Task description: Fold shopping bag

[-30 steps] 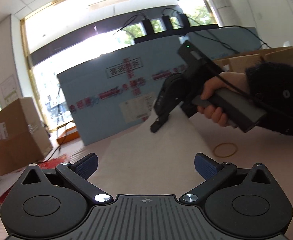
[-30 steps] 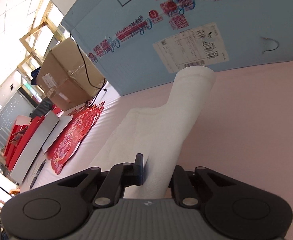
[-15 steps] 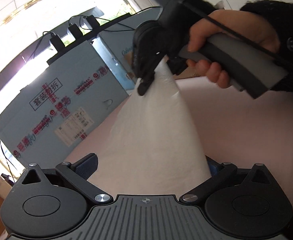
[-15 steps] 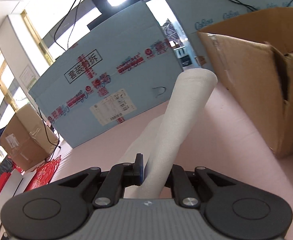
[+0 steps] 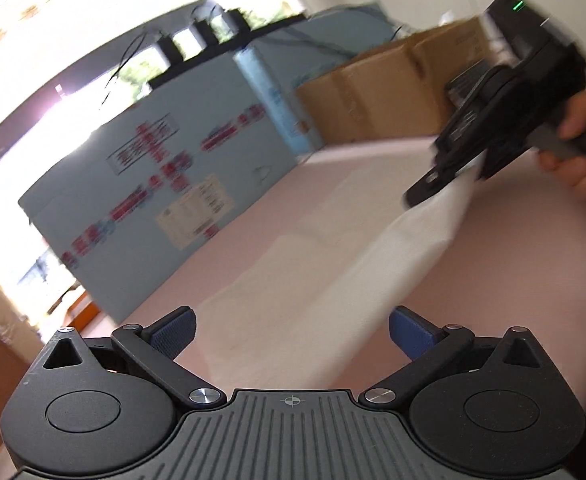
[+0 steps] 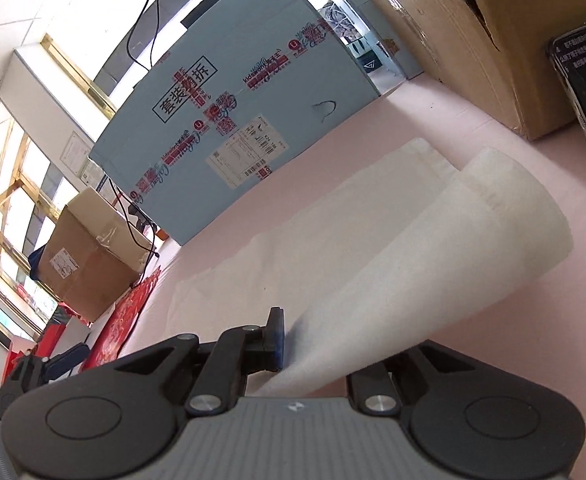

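Shopping bag (image 6: 433, 256), white and soft, is seen partly laid flat on the pink desk (image 6: 513, 320), with one end carried across in a loose curl by the right tongs (image 6: 333, 344). Compared with a second ago, that lifted end is brought lower and further over the flat part, so that a fold is being formed rather than a lift. The right tongs' jaws have just been opening, and the fabric is still seen between them at a narrow gap; whether it is still pinched cannot be told. The left tongs (image 5: 291, 330) are held wide and empty just above the near edge of the bag, touching nothing. The fold is judged to be near its laying-down, with release of the end likely under way and flattening not yet done.
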`<control>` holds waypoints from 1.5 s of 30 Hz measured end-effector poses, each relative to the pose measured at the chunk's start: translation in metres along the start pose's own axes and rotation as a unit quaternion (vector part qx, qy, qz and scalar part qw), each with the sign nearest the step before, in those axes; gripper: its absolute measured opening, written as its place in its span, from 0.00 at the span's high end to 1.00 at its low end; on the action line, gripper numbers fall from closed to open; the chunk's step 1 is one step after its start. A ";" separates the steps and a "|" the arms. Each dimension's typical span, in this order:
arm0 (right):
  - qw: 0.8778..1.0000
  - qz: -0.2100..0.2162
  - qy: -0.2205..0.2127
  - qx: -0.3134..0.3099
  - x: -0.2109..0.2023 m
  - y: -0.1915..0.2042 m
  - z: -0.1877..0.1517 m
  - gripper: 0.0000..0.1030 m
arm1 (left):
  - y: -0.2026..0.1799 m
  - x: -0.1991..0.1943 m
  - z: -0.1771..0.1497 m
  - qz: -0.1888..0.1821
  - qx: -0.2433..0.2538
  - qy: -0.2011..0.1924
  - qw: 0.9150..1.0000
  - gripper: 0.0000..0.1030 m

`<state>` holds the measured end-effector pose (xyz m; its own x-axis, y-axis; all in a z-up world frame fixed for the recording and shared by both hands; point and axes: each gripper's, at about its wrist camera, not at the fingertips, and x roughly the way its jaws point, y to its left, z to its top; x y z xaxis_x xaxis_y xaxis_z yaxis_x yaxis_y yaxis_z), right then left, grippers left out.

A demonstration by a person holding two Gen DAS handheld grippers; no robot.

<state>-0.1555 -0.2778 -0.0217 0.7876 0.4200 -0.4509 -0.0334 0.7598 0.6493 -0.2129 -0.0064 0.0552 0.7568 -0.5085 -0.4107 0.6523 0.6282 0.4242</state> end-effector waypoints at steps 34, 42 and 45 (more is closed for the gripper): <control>0.984 -0.014 0.015 -0.175 -0.034 0.016 -0.017 0.24 | -0.024 0.074 -0.018 0.128 0.017 0.076 0.989 0.00; 0.964 -0.134 -0.016 -0.227 -0.058 -0.008 -0.010 0.19 | -0.025 0.071 -0.019 0.128 0.017 0.075 0.989 0.00; 0.958 -0.182 -0.039 -0.220 -0.069 -0.022 0.001 0.19 | -0.025 0.070 -0.019 0.127 0.016 0.074 0.989 0.00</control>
<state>-0.2087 -0.3238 -0.0043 0.8388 0.0620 -0.5409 0.0102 0.9915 0.1295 -0.1766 -0.0465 0.0003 0.8837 -0.2423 -0.4004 0.4441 0.7041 0.5540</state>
